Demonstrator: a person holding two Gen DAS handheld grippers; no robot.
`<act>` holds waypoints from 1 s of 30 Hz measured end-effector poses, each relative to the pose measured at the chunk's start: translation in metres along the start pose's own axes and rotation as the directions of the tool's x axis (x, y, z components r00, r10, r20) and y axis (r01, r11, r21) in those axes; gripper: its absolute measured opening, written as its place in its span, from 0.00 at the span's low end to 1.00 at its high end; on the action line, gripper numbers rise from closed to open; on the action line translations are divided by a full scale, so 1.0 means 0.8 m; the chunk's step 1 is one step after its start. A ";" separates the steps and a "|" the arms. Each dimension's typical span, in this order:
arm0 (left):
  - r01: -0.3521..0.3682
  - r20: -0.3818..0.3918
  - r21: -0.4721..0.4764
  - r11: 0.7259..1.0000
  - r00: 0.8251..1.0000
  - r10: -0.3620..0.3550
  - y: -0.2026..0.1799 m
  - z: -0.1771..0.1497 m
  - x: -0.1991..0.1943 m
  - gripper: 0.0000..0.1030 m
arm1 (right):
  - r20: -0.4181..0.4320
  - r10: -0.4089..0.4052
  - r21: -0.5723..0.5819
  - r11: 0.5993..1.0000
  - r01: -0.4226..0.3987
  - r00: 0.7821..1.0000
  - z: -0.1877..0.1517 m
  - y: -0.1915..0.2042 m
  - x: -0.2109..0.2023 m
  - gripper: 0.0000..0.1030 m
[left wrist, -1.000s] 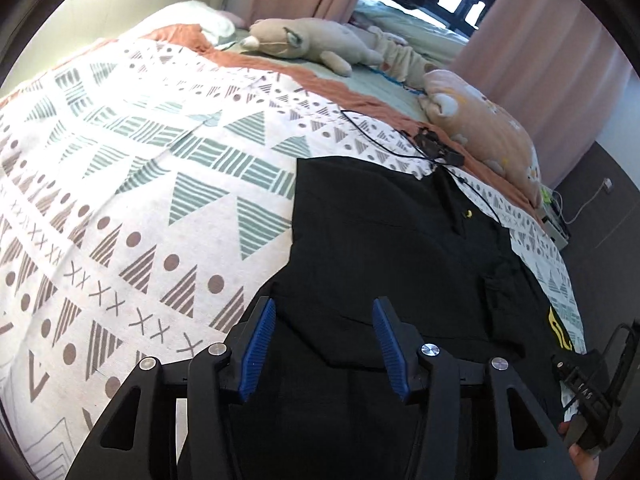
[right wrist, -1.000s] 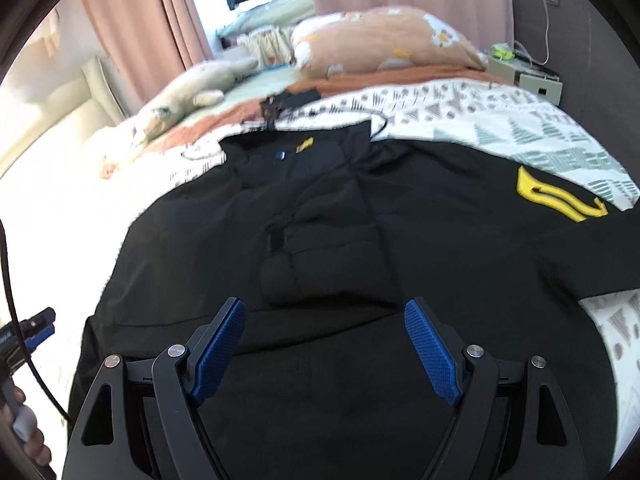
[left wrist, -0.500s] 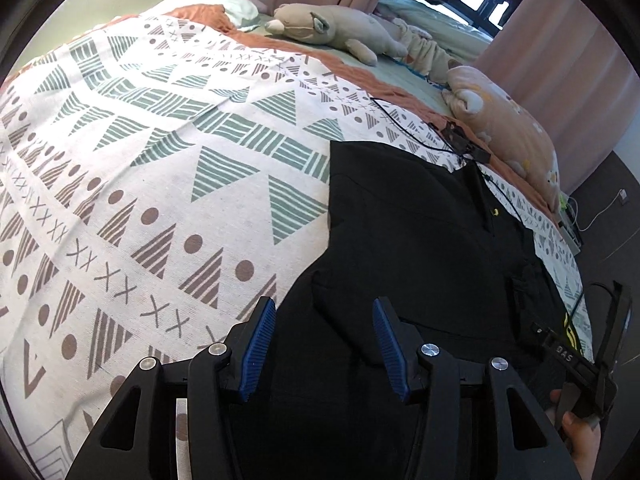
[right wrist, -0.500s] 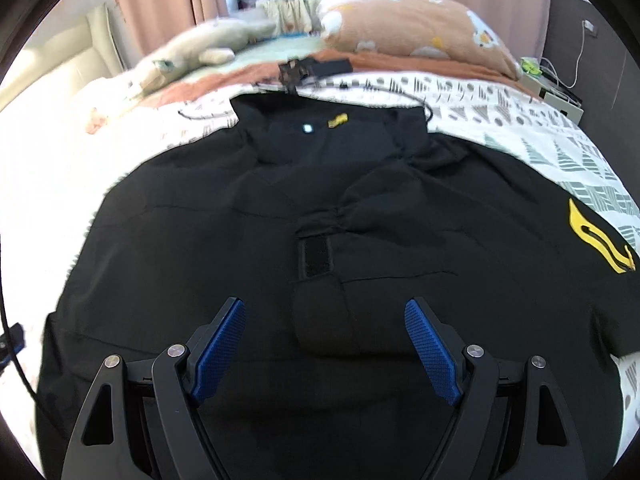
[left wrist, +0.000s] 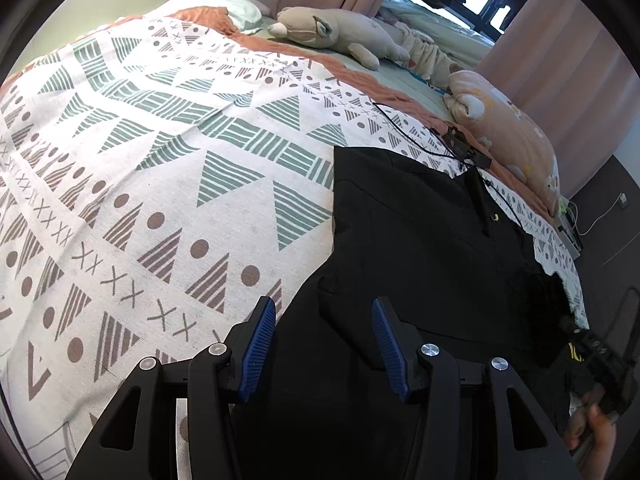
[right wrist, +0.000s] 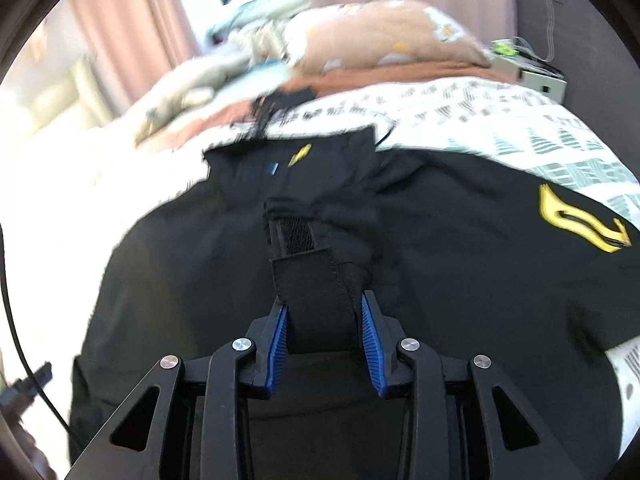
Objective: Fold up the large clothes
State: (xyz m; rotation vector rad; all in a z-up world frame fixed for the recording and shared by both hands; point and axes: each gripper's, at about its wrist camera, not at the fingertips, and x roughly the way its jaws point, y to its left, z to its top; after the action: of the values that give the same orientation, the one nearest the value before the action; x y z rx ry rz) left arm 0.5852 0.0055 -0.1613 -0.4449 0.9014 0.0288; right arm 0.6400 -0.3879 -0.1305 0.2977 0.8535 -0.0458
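A large black jacket [left wrist: 408, 240] lies spread on the patterned bedspread [left wrist: 160, 184]; it has a yellow emblem on one sleeve [right wrist: 576, 220]. My left gripper [left wrist: 324, 340] is open and empty, hovering over the jacket's left edge. My right gripper [right wrist: 323, 320] is shut on a black cuff with a velcro strap [right wrist: 316, 280] at the jacket's middle, with the jacket [right wrist: 200, 280] spread beyond it. The right gripper also shows at the lower right of the left wrist view [left wrist: 600, 364].
A plush toy [left wrist: 340, 36] and a peach pillow [left wrist: 508, 140] lie at the head of the bed. A black cable with a small device [left wrist: 460, 144] runs by the jacket's collar. Pink curtains [left wrist: 560, 60] hang behind. A dark wall is at right.
My right gripper has moved forward over the jacket and closed on the cuff. My left gripper has shifted left toward the jacket's edge, staying open.
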 end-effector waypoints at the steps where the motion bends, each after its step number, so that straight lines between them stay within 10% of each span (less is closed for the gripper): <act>1: 0.001 0.000 -0.001 1.000 1.000 -0.001 0.000 0.000 0.000 0.51 | 0.025 -0.001 0.018 1.000 0.001 1.000 0.005 -0.010 -0.011 0.34; 13: -0.011 -0.014 -0.009 1.000 1.000 0.011 -0.004 -0.002 0.007 0.51 | 0.039 -0.143 0.295 0.947 0.125 0.989 -0.002 -0.137 -0.037 0.40; 20: -0.017 -0.009 0.024 1.000 1.000 0.017 -0.019 -0.002 0.006 0.51 | -0.047 0.025 0.399 0.917 -0.004 0.999 -0.024 -0.171 0.031 0.40; 24: -0.013 -0.011 0.048 0.999 1.000 0.014 -0.029 -0.003 0.001 0.51 | -0.045 0.046 0.399 0.917 -0.025 0.998 -0.030 -0.176 0.044 0.24; 30: 0.005 -0.004 0.052 0.999 1.000 -0.005 -0.042 -0.008 -0.009 0.52 | -0.074 0.045 0.443 0.897 -0.007 0.996 -0.035 -0.188 0.014 0.36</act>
State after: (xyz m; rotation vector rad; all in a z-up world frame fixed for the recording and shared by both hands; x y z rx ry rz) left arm 0.5827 -0.0263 -0.1469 -0.3985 0.9026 -0.0003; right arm 0.6031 -0.5230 -0.1927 0.7448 0.9161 -0.2066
